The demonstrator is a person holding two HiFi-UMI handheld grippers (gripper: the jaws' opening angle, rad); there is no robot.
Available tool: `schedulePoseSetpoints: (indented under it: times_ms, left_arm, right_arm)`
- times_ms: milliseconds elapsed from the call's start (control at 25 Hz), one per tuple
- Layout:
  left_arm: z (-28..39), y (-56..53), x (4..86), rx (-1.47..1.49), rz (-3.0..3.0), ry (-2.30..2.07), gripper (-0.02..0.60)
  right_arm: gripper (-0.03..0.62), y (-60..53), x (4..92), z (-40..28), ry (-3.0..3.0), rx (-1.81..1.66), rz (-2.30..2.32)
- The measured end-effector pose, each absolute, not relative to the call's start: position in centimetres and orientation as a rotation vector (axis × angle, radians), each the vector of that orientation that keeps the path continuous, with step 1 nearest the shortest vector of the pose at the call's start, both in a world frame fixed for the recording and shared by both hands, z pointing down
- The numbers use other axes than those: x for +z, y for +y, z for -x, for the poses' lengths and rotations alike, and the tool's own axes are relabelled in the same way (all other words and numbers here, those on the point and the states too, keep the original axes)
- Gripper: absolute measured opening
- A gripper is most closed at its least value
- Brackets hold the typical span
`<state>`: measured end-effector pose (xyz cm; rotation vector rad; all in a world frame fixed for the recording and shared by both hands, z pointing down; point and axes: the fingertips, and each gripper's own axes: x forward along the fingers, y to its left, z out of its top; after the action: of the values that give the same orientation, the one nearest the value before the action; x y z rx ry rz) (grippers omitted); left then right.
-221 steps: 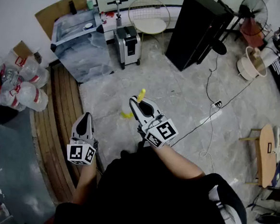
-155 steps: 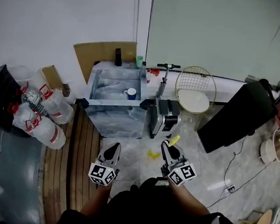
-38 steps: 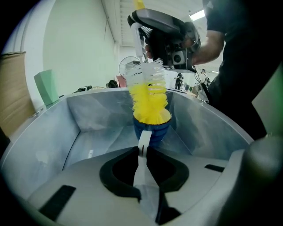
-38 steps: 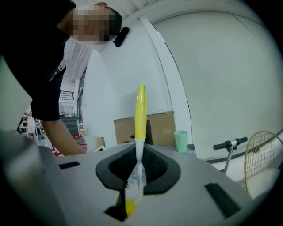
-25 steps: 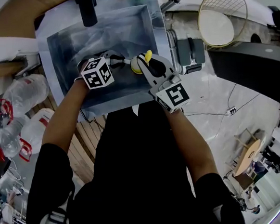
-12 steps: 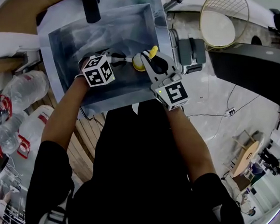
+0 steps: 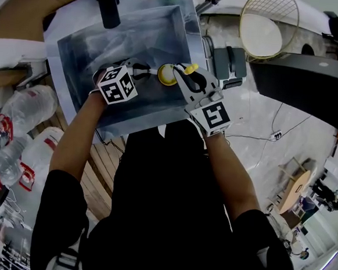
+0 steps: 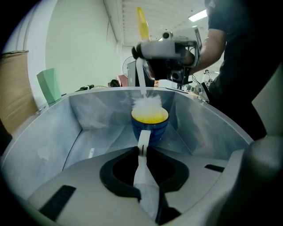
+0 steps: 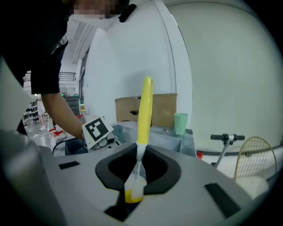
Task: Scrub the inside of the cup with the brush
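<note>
The left gripper (image 8: 142, 148) has its jaws narrowed onto the white handle of the one blue cup (image 8: 150, 127), which is just ahead of them inside the metal sink (image 8: 75, 132). The right gripper (image 9: 138, 154) clamps the one yellow-handled brush (image 9: 145, 106), whose white bristles are at the cup's mouth.

The person wears a black shirt (image 7: 162, 218) with short sleeves (image 7: 58, 207). It fills the lower middle of the head view. The left hand-held gripper (image 7: 149, 72), in the upper middle, has a white cube (image 7: 117, 85) with black square marks on it. The right hand-held gripper (image 7: 183, 75), just beside it, has the same kind of cube (image 7: 214, 114). Both have a smooth light grey shell, a rounded hole with a black rim, and small black slots.
</note>
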<state>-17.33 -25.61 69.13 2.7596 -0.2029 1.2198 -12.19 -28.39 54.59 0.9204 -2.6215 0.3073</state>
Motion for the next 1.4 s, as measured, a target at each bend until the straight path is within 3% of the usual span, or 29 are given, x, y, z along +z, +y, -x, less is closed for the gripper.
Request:
schedulePoseSetpoints:
  times_ms: [720, 1000, 1400]
  left_arm:
    - [17.4, -25.9, 69.1, 1.224, -2.73, -0.241, 0.071]
    - [17.8, -26.2, 69.3, 1.231, -2.715, -0.253, 0.07]
    - [17.6, -26.2, 69.3, 1.232, -2.711, -0.269, 0.069]
  right_arm:
    - [0.048, -25.6, 55.0, 11.2, -2.615, 0.411, -0.853]
    - [0.048, -26.4, 50.4, 12.2, -2.756, 0.353, -0.84]
    - [0.048, -27.7, 54.5, 12.6, -2.721, 0.514, -0.886]
